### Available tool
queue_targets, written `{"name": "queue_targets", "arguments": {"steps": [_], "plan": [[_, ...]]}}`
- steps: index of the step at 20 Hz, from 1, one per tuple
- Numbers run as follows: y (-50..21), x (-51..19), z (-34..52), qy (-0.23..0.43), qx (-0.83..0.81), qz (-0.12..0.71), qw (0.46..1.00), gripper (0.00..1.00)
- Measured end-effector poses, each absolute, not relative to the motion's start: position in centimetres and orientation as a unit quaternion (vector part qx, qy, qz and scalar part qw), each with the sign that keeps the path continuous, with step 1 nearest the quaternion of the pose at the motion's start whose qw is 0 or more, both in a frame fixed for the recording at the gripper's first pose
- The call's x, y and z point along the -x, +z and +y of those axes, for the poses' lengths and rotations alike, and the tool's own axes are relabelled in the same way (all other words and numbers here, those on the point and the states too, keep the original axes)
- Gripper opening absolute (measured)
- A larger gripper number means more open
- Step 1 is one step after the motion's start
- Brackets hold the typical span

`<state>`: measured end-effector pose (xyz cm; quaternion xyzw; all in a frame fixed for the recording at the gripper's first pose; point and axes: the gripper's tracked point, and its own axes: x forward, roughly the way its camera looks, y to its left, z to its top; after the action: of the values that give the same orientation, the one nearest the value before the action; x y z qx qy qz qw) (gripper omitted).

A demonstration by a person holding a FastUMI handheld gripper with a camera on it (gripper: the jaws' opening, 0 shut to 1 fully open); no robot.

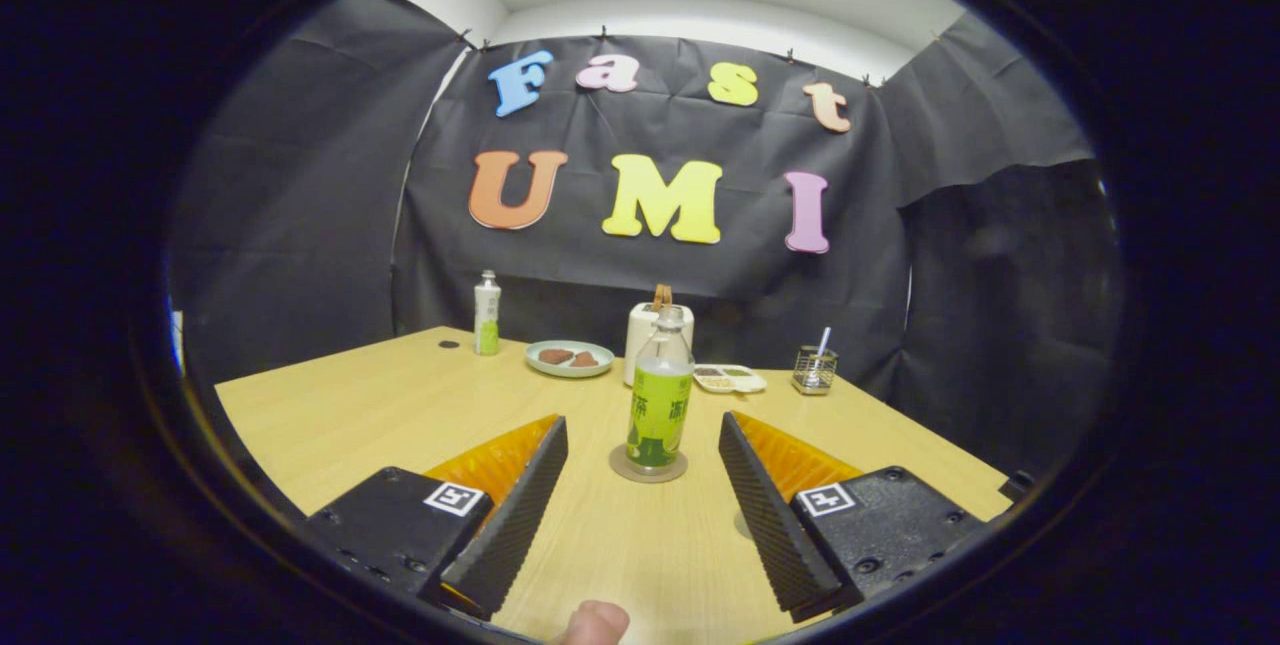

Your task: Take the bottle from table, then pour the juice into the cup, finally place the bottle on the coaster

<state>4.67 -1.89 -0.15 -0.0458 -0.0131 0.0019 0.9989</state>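
While the gripper (643, 455) is hovering with its fingers spread wide and gripping nothing, the bottle (660, 397) is standing upright on the coaster (648, 466), just ahead of the fingertips and centred between them, its long axis vertical. Bare table (330, 415) is lying open on both sides. A canister (640, 330), plate (569, 358) and tray (730, 379) are sitting beyond, toward the far edge.

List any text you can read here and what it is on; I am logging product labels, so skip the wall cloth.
Bottle on the coaster, untouched between the open gripper fingers: label characters, too blurred to quote.
Far bottle: label print too small to read.
Square markers on the gripper: patterns, no words.
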Motion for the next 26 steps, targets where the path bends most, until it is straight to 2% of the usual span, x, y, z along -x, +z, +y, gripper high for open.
{"name": "queue_targets", "arguments": {"steps": [12,26], "plan": [[-0.8,-2.8,-1.0,0.064,-0.003,-0.058,0.996,0.99],[-1.7,-2.0,-2.7,0.053,0.01,-0.053,0.997,0.99]]}}
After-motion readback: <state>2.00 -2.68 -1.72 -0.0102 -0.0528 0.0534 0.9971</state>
